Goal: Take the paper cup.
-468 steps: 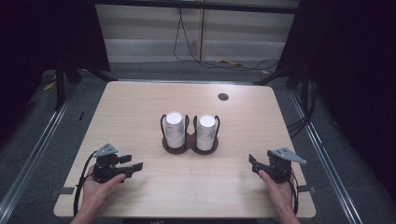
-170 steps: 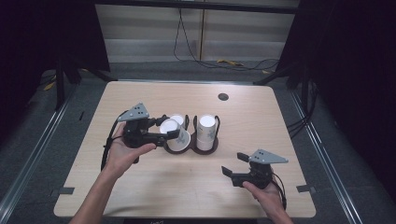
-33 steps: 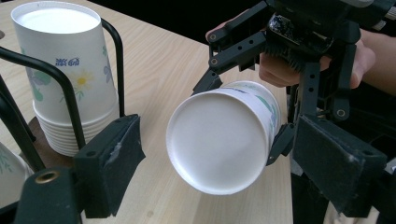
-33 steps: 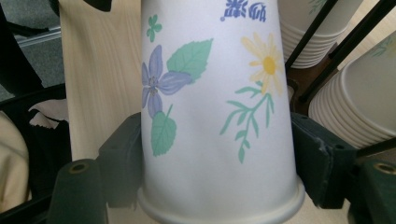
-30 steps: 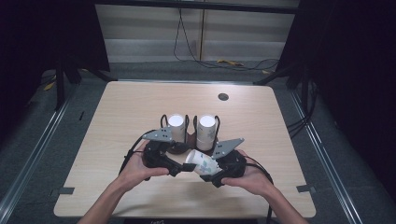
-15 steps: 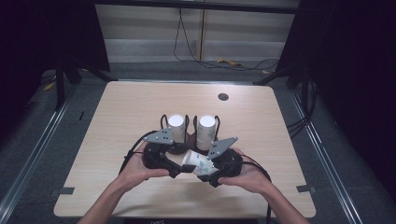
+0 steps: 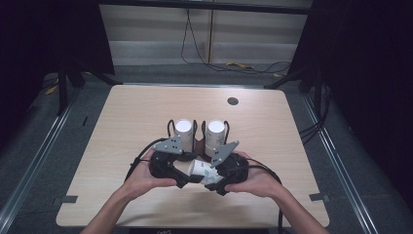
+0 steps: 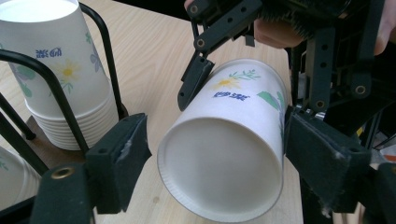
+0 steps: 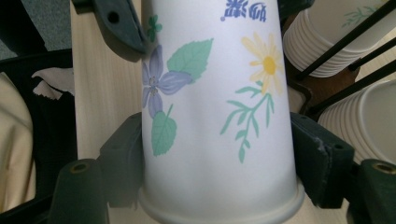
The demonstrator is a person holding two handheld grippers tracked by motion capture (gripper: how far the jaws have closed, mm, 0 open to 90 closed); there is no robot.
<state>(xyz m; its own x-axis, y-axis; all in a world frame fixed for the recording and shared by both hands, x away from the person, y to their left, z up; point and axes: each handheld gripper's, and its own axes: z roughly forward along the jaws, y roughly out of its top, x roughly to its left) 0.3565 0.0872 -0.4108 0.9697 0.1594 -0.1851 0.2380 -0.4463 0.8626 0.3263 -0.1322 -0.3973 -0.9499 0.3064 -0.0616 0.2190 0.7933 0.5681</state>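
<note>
The white floral-printed paper cup (image 7: 201,169), now lifted from the black wire rack (image 7: 195,134), lies gripped by the right gripper (image 7: 218,179) near its rim, while the left gripper (image 7: 181,176) stands released around its base, so the handover appears complete.

Blue printed characters, too stylised to read, on the paper cup (image 8: 233,135) and the stacked cups (image 8: 56,70) beside it.

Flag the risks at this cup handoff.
1. The left hand-held gripper stands open around the paper cup; only the right hand-held gripper clamps it, so it may slip.
2. Squeezing could crush the thin wall.
3. The cup stacks in the rack sit close behind; a swing could knock them.
</note>
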